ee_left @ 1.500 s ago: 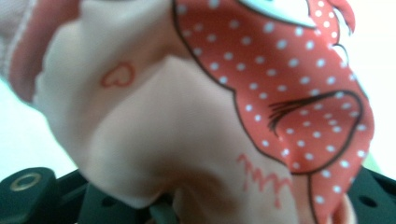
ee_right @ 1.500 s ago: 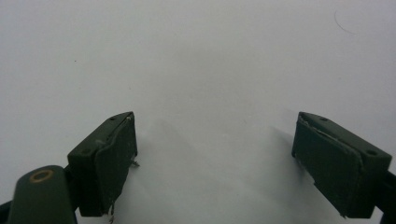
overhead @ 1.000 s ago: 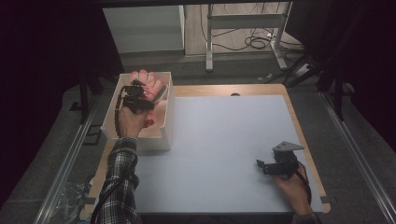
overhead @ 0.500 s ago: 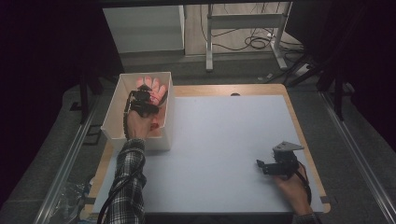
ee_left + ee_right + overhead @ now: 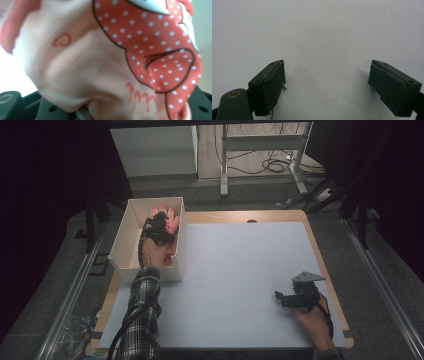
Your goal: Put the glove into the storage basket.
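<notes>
White table (image 5: 240,285) is bare apart from my hands. White box (image 5: 127,227) sits at its left edge, and the pink-and-red polka-dot cloth (image 5: 170,220) is inside it. My left gripper (image 5: 159,226) has dropped lower into the box than a second ago; its jaws have just been opening, with the cloth (image 5: 105,62) bunched right against them, so I can't tell if the pads are off it. Looks like a release into the box. Right gripper (image 5: 286,300) rests on the table, jaws spread, empty.
</notes>
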Available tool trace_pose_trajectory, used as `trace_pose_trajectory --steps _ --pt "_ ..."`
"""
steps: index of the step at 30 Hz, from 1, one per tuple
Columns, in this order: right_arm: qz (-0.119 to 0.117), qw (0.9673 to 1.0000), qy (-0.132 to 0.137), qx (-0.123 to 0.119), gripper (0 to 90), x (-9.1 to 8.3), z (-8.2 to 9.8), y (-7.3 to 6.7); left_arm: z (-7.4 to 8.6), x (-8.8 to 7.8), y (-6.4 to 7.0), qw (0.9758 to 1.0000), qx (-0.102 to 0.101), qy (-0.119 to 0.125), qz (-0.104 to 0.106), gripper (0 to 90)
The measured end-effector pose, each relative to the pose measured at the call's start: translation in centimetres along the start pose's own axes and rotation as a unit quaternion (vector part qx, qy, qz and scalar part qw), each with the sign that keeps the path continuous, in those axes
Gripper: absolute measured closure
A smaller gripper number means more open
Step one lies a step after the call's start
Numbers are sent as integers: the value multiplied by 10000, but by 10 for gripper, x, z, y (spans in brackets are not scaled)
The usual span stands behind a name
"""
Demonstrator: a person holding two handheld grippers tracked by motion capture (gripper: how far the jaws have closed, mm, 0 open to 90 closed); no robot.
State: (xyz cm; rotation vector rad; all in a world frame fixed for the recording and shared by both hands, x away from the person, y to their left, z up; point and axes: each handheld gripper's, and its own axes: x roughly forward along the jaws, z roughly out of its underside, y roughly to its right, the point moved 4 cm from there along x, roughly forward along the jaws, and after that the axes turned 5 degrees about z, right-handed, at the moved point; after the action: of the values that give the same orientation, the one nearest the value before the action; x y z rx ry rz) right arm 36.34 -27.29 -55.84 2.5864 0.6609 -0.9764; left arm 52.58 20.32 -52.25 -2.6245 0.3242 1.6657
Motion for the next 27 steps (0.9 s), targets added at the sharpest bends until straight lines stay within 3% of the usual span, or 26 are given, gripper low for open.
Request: trace_pose_trajectory --steps 3,5,9,14,22,27 --pt "0 10000 0 0 143 0 0 0 1 5 2 9999 29 -152 -16 406" --pt "0 10000 1 -2 143 0 0 0 2 13 4 9991 154 -379 -66 318" --pt "0 10000 1 -1 143 0 0 0 1 14 4 9988 187 -432 -105 190" --pt "0 10000 0 -2 143 0 0 0 1 11 3 9984 90 -544 137 140" --pt "0 10000 0 -2 143 0 0 0 -1 3 2 9994 47 -312 126 95" --pt "0 10000 0 -2 143 0 0 0 -2 -3 2 9997 126 -197 92 96"
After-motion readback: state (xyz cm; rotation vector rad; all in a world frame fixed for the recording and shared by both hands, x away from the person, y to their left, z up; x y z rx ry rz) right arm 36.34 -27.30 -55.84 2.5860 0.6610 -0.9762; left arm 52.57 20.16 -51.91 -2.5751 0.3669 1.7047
